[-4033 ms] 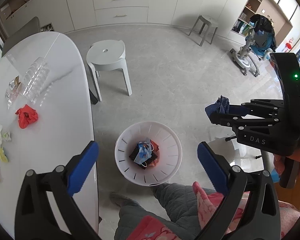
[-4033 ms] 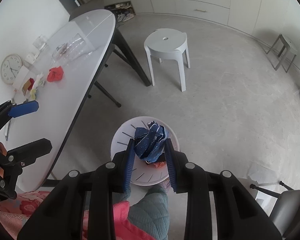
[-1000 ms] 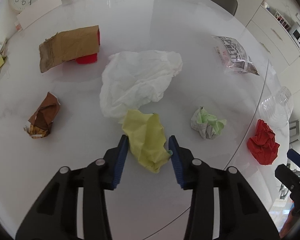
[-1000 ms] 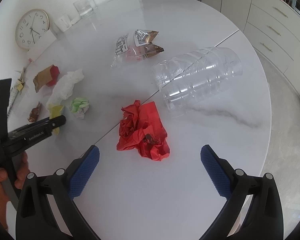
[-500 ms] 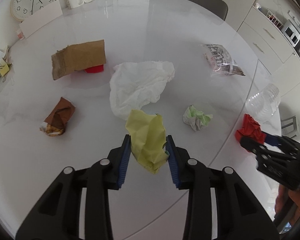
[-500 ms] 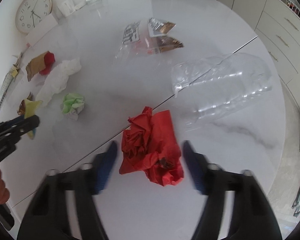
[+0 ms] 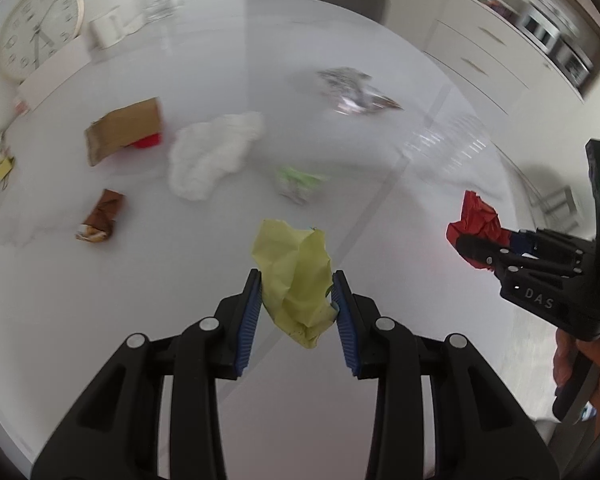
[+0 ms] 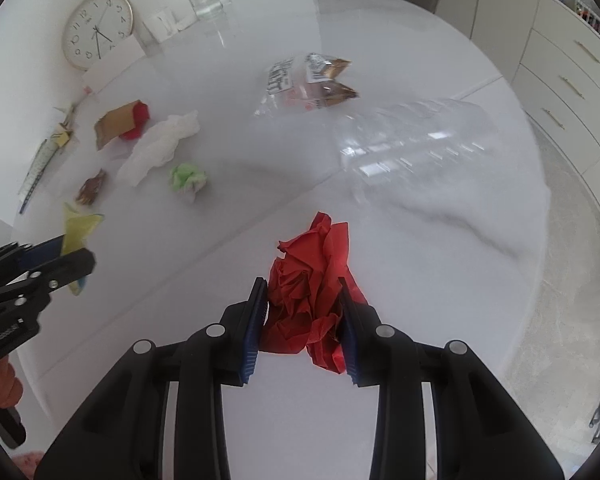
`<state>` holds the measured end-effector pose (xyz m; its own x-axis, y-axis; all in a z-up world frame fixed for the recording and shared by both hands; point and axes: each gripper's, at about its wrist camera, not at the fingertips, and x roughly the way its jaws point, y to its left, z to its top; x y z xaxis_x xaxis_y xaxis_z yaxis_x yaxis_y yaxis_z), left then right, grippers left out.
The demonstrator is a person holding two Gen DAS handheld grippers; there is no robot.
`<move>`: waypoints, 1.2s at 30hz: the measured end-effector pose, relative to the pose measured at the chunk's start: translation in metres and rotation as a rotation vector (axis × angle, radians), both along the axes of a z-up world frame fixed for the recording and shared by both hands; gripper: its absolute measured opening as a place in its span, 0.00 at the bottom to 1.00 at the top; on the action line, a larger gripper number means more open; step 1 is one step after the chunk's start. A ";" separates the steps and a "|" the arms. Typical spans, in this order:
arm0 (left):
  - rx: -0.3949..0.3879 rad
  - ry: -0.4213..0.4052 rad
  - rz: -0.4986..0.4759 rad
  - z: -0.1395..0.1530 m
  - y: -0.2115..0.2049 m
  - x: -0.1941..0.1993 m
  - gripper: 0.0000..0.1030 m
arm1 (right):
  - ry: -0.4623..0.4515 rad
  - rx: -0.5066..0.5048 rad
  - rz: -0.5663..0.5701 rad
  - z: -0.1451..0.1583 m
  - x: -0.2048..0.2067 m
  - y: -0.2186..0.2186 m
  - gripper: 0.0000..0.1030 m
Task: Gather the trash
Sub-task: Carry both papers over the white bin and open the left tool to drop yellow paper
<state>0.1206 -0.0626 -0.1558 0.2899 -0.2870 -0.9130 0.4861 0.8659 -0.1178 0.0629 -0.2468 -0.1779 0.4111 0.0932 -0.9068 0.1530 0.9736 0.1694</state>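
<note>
**Two loose paper wads, two chances to drop one**

White and glossy, the oval table carries a scatter of litter, with pale cabinets behind it. The left gripper is clamped narrowly on a crumpled yellow-green paper wad, which looks clear of the table. The right gripper has its jaws closing on a crumpled red paper wad, the pads already against its sides; whether the wad's bottom edge rests on the table I cannot tell.

Both wads are springy, and each hangs well past the pads. A quick swing could shake one free. The red one looks riskier, since the squeeze is not finished and loose folds trail below the jaws.

Left on the table are a white crumpled tissue, a small green-and-white paper ball, a brown wrapper, a torn brown cardboard piece, a clear printed snack bag and a clear crushed plastic bottle. The bottle lies near the red wad; a careless lift might nudge it and set it rolling. No bin is in view.
</note>
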 end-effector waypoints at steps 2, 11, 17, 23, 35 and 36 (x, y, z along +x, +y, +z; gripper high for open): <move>-0.011 0.003 -0.040 0.006 -0.013 -0.020 0.34 | 0.003 0.005 -0.019 0.006 -0.027 -0.010 0.33; -0.085 0.051 -0.359 0.025 -0.111 -0.132 0.34 | 0.046 0.002 -0.198 0.014 -0.168 -0.068 0.33; -0.091 0.079 -0.576 0.024 -0.172 -0.199 0.35 | 0.083 0.015 -0.349 0.008 -0.258 -0.107 0.33; -0.077 0.084 -0.688 0.021 -0.206 -0.243 0.35 | 0.101 0.034 -0.440 -0.001 -0.316 -0.132 0.34; -0.056 0.026 -0.737 0.030 -0.218 -0.273 0.93 | 0.091 0.051 -0.431 0.000 -0.338 -0.137 0.34; -0.044 0.023 -0.732 0.030 -0.216 -0.273 0.93 | 0.093 0.052 -0.429 -0.001 -0.337 -0.137 0.34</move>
<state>-0.1524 -0.2791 -0.1260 -0.0090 -0.4366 -0.8996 0.9354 0.3143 -0.1619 -0.2741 -0.3836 -0.1791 0.3392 -0.0218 -0.9405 0.5584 0.8092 0.1826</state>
